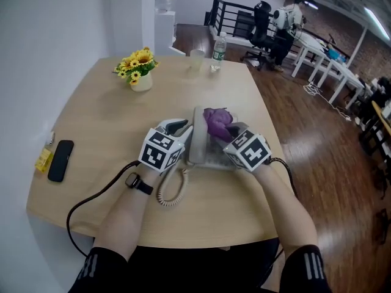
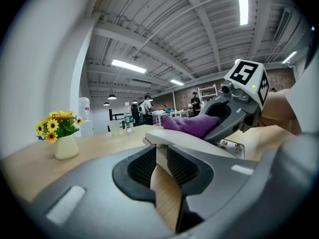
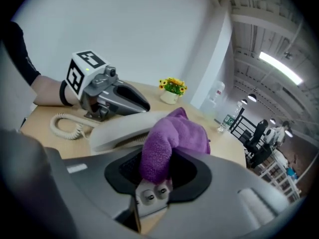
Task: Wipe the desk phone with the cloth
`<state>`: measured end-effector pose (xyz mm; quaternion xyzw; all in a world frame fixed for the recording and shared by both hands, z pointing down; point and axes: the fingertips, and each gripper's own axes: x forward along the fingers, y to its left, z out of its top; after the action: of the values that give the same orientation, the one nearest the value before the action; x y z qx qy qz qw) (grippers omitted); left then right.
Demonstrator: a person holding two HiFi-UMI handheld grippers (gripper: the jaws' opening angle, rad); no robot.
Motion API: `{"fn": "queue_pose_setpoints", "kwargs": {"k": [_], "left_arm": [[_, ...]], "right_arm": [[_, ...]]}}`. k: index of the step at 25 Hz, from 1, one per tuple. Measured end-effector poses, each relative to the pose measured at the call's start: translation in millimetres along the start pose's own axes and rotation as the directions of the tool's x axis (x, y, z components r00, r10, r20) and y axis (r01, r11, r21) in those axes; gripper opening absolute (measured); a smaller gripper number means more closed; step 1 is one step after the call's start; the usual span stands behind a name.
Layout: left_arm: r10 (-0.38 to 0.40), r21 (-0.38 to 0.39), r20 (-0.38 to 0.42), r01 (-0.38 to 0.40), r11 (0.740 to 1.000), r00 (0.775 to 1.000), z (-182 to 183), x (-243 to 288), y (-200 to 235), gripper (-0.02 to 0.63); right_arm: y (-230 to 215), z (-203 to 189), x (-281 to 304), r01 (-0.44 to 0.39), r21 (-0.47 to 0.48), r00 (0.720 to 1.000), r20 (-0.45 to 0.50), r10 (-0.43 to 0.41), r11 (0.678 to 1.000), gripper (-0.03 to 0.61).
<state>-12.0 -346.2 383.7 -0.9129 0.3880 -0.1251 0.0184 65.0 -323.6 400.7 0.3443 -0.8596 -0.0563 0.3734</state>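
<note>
A pale grey desk phone (image 1: 211, 154) lies mid-table, its handset (image 1: 197, 138) resting along its left side. A purple cloth (image 1: 218, 122) lies bunched on the phone's far end. My right gripper (image 1: 235, 136) is shut on this cloth (image 3: 172, 136), which hangs over the phone's keys (image 3: 152, 196). My left gripper (image 1: 183, 129) comes in from the left, its jaws close together on the edge of the handset (image 2: 192, 144). In the left gripper view, the right gripper (image 2: 234, 101) and cloth (image 2: 192, 123) show just beyond the handset. The right gripper view shows the left gripper (image 3: 112, 97) behind the handset (image 3: 119, 128).
The coiled cord (image 1: 171, 191) loops toward me from the phone. A vase of yellow flowers (image 1: 139, 71) stands far left, with a cup (image 1: 195, 60) and a water bottle (image 1: 219, 49) at the far edge. A black mobile (image 1: 60, 160) lies at the left edge. Wooden floor lies to the right.
</note>
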Motion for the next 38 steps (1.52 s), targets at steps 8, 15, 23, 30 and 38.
{"fn": "queue_pose_setpoints", "kwargs": {"k": [8,15,23,30,38], "left_arm": [[0.000,-0.008,0.002,0.000,1.000,1.000,0,-1,0,0.060],[0.001,-0.004,0.000,-0.001,1.000,1.000,-1,-1,1,0.060],[0.001,-0.003,0.001,-0.001,1.000,1.000,0,-1,1,0.061],[-0.001,-0.003,0.002,0.001,1.000,1.000,1,0,0,0.061],[0.001,-0.001,0.002,-0.001,1.000,1.000,0,-1,1,0.061]], "right_arm": [[69,-16,-30,-0.099,-0.049,0.994,0.049,0.101,0.994,0.117],[100,-32,-52,-0.158,-0.084,0.985,0.052,0.163,0.984,0.117],[100,-2,-57,-0.150,-0.120,0.970,0.171,0.170,0.981,0.117],[87,-31,-46,-0.131,-0.093,0.986,0.095,0.140,0.987,0.117],[64,-63,-69,-0.111,-0.016,0.991,0.071,0.112,0.994,0.117]]}}
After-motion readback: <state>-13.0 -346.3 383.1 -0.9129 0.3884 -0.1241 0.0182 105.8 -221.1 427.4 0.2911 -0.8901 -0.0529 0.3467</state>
